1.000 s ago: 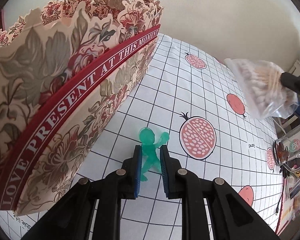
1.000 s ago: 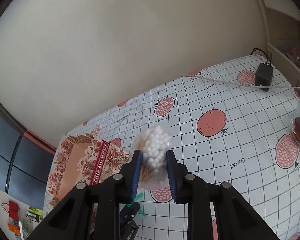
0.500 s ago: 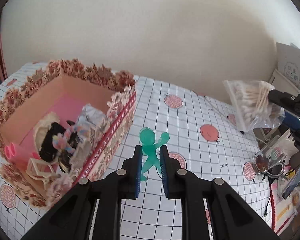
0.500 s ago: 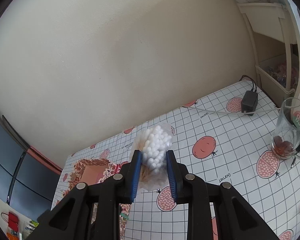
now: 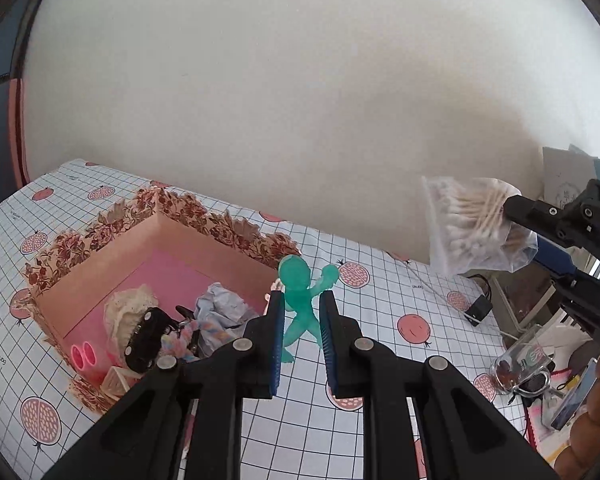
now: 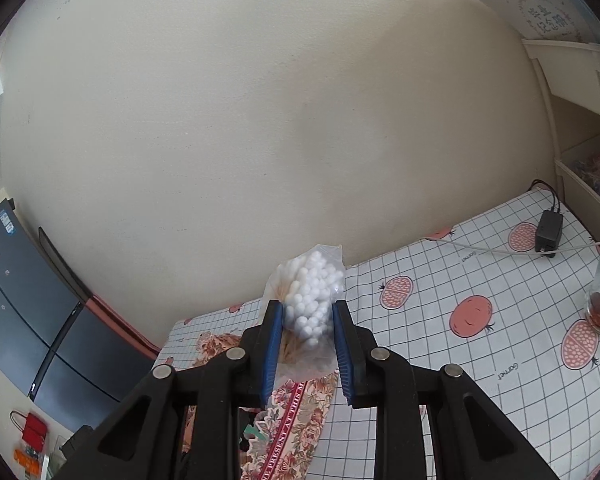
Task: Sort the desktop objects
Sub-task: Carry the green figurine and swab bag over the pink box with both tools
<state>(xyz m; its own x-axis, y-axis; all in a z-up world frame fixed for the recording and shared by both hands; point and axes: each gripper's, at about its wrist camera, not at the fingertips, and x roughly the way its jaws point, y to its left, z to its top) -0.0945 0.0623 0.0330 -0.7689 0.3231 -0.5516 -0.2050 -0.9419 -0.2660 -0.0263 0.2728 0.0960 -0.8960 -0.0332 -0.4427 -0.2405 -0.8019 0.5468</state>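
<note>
Sorting looks well underway — the floral box [image 5: 236,236] near the worktop's [image 5: 380,320] far-left corner already holds several items, while the left claw [image 5: 300,320] clamps a green figurine [image 5: 300,296] and the right claw [image 6: 306,332] grips a bag of cotton swabs [image 6: 312,292] — both aloft, neither yet dropped in.

Both cams ride on the handheld grippers, looking forward along the fingers and tilted down a bit, well above the table. The left wrist view sits over the checked tablecloth [image 5: 380,280] facing the cream wall [image 5: 300,100], with the floral box [image 5: 204,222] low on its left and the right gripper [image 5: 512,224] at its right edge. The right wrist view faces the same wall, seeing the box's side right under its fingers, plus the black adapter [image 6: 549,229]. Shared: wall, tablecloth, box, adapter.
</note>
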